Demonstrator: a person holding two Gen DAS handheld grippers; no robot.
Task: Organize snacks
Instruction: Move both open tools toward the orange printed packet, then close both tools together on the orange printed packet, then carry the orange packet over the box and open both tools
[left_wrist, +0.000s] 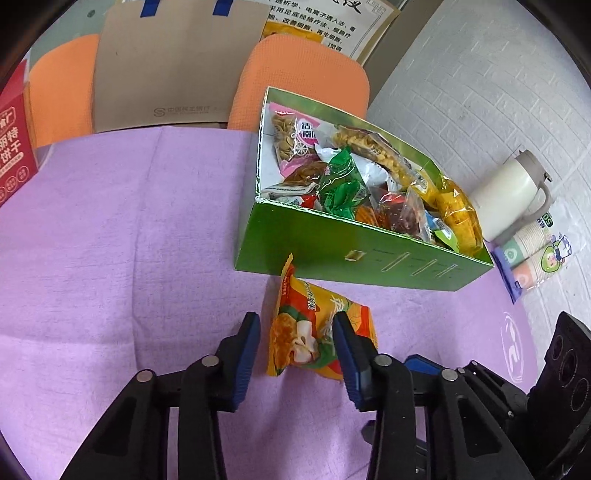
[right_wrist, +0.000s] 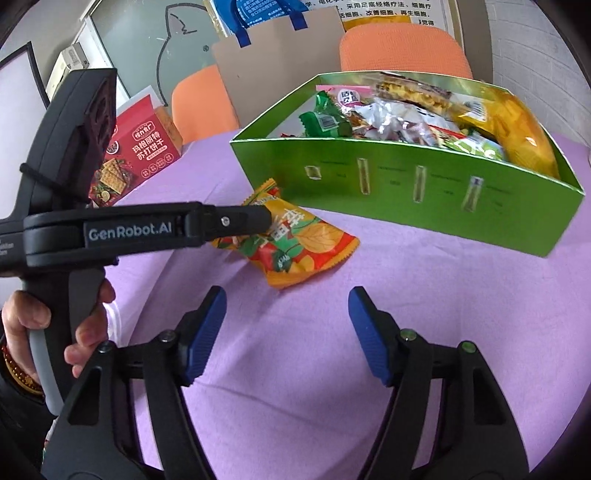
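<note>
The left tool (left_wrist: 297, 343) straddles the orange-yellow plastic snack packet (left_wrist: 314, 332), jaws apart, not pressing. The packet lies on the purple-clothed surface (left_wrist: 129, 240) beside the green cardboard box (left_wrist: 332, 251). The right tool (right_wrist: 288, 325) stands apart, empty.

A table under a purple cloth (left_wrist: 110, 240) carries a green box (left_wrist: 332, 240) full of snacks, an orange snack packet (left_wrist: 306, 332) just before it, a red cracker box (right_wrist: 140, 155), a white jug (left_wrist: 513, 192) and a sleeve of paper cups (left_wrist: 532, 254).
</note>
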